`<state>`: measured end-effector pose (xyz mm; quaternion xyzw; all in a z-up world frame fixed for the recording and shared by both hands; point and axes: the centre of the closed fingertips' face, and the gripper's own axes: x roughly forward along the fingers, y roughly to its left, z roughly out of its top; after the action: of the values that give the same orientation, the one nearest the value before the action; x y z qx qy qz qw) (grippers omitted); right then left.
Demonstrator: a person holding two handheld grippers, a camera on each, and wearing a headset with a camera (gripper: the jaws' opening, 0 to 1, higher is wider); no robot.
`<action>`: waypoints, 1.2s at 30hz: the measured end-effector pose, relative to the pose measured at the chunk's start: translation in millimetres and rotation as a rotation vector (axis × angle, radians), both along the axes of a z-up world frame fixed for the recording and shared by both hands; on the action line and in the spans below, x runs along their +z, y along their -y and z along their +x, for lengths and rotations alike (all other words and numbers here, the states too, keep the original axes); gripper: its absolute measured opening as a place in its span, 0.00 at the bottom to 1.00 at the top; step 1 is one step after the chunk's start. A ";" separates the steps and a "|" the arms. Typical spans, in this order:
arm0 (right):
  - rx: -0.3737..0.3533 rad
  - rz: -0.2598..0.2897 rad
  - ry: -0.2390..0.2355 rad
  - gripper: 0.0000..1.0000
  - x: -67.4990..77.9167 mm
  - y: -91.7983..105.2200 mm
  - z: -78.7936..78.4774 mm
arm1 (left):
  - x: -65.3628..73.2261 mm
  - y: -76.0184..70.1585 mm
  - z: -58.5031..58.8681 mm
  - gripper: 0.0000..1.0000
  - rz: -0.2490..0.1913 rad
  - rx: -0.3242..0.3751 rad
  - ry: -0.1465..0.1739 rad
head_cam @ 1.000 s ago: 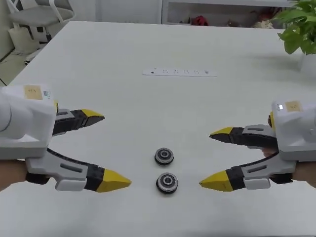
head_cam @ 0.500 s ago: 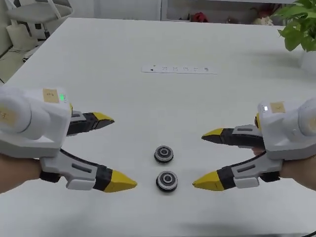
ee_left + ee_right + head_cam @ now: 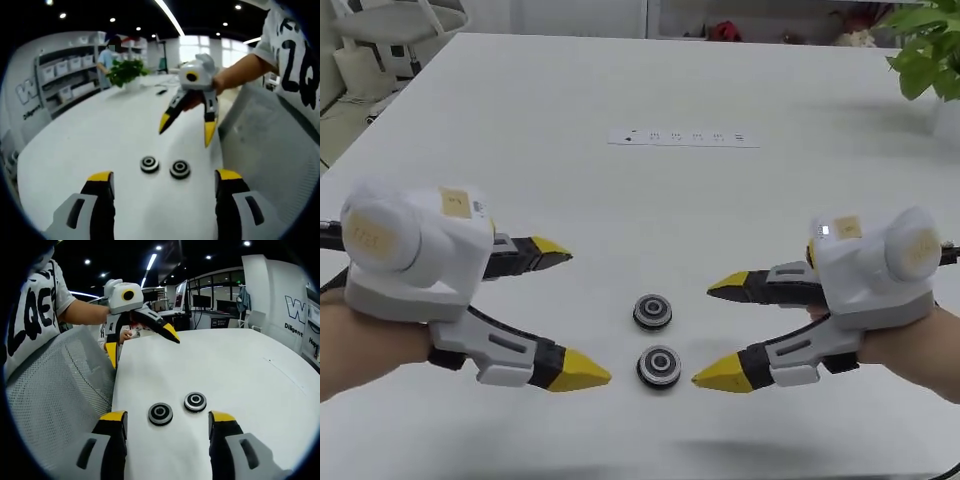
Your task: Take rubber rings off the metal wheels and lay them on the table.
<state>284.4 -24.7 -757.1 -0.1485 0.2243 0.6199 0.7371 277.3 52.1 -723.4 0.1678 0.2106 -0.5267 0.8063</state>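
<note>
You held both grippers low over the white table (image 3: 620,90), each with its jaws spread wide and nothing between them. The left gripper (image 3: 585,315) and the right gripper (image 3: 705,333) pointed their yellow tips inward at each other. Between them, apart from every tip, two metal wheels lay flat toward the table's near edge, about midway along its width. The far wheel (image 3: 652,312) and the near wheel (image 3: 659,366) lay just beside each other, not touching. Each carried a dark outer band, presumably its rubber ring (image 3: 641,368), but the wheels were too small to tell where rubber ended and metal began.

In the head view the white gripper bodies hid most of your hands, and the picture's bottom cut off the table's near edge. A power strip (image 3: 684,139) lay flat toward the far edge, its markings unreadable. At the far right corner a leafy plant (image 3: 925,50) was cut off by the frame.

In the left gripper view the near wheel (image 3: 180,169) showed rightmost.
</note>
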 end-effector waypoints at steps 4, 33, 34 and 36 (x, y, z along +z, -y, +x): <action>0.010 -0.007 -0.004 0.62 -3.6 -2.1 -1.9 | -3.3 6.5 -1.4 0.79 0.001 -0.019 0.004; 0.068 -0.043 -0.039 0.46 -35.3 -10.3 -3.3 | -34.5 35.9 -2.1 0.63 0.028 -0.110 -0.070; 0.070 -0.041 -0.040 0.46 -35.6 -11.0 -3.2 | -35.4 36.5 -1.8 0.63 0.027 -0.111 -0.073; 0.077 -0.045 -0.039 0.44 -37.5 -12.9 -4.0 | -37.4 38.4 -1.4 0.62 0.026 -0.114 -0.082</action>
<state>280.4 -11.8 -794.6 -0.1616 0.2465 0.6455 0.7046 275.9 13.7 -760.8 0.1683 0.2402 -0.5755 0.7634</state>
